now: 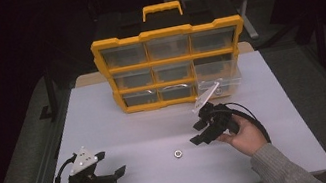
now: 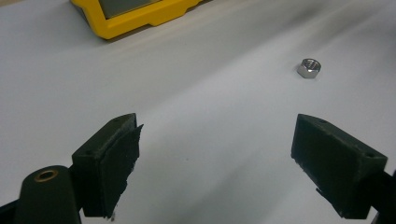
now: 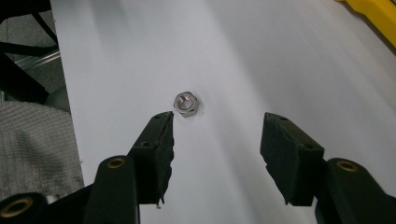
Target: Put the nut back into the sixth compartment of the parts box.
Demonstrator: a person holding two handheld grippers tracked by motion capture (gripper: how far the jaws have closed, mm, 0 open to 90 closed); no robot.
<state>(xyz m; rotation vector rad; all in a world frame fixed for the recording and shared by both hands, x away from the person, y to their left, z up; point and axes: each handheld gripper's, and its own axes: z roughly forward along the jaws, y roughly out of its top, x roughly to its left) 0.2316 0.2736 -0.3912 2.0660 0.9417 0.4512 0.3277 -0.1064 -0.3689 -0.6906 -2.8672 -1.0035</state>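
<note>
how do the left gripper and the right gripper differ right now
The left black two-jaw gripper sits near the table's front left edge, far from the small silver hex nut; the right black two-jaw gripper is much closer to the nut. In the right gripper view the nut lies just beyond one jaw's tip; in the left gripper view it lies well ahead and off to one side. Both have jaws open and hold nothing.

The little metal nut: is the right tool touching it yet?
Apart. The right gripper view shows bare white table between the nut and the right tool, whose jaws stand open.
</note>
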